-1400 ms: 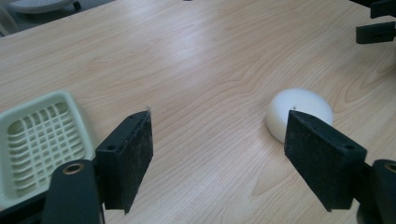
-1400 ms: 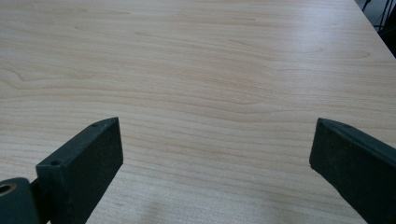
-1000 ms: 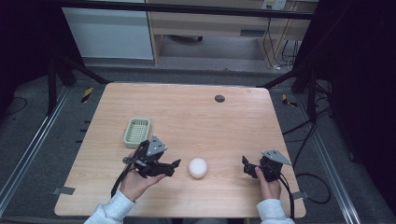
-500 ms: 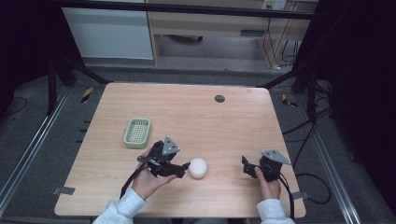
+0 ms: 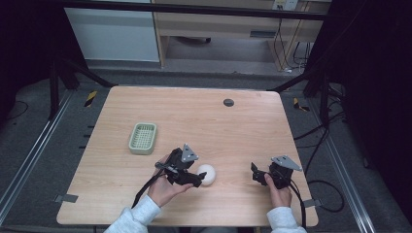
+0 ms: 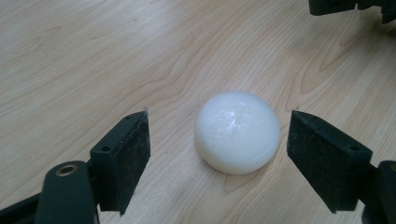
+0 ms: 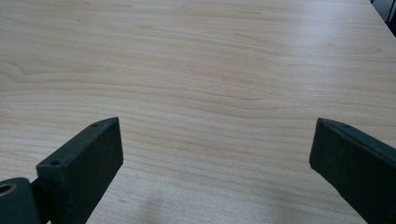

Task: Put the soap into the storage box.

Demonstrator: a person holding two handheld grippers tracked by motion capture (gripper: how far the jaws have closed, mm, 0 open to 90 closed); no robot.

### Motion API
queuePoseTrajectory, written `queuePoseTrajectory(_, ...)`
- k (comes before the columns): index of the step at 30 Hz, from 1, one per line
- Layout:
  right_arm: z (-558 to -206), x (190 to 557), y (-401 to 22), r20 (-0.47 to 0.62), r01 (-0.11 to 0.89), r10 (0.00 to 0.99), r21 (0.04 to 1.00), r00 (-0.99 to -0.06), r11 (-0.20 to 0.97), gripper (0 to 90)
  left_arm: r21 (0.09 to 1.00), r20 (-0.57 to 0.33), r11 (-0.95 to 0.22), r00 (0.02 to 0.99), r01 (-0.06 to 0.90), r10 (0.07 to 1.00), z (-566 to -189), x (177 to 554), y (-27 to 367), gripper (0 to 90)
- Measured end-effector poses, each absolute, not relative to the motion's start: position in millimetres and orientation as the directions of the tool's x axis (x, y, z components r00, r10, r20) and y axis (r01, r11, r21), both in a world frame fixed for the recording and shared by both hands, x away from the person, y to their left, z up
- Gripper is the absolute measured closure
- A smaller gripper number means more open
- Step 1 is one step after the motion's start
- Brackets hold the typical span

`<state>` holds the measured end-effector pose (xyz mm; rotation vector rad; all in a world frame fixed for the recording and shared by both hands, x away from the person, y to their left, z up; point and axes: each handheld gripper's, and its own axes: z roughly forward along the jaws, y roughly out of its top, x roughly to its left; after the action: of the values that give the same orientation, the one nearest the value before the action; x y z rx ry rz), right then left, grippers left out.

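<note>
On the bench [image 5: 145,107], the white ball [image 6: 237,131] lies untouched between the wide-open jaws of the left hand-held gripper [image 6: 218,161], not yet gripped. Right of the ball, the right hand-held gripper [image 7: 217,172] hovers wide open, holding nothing. The green basket [image 5: 143,138], left of the ball, stands empty.

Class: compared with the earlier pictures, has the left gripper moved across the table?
Yes. The left gripper has moved right, away from the green basket, and its open jaws now flank the white ball.
</note>
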<state>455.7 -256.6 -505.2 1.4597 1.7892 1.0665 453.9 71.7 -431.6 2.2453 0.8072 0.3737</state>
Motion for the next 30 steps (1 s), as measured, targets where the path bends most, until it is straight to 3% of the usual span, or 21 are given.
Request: queuePoseTrajectory(30, -506, 457, -256, 0.042, 0.505, 0.972, 0.859, -0.233, 0.084, 3.2, 0.632, 0.031, -0.619, 0.782, 0.467, 0.622, -459, 461, 38, 18.1)
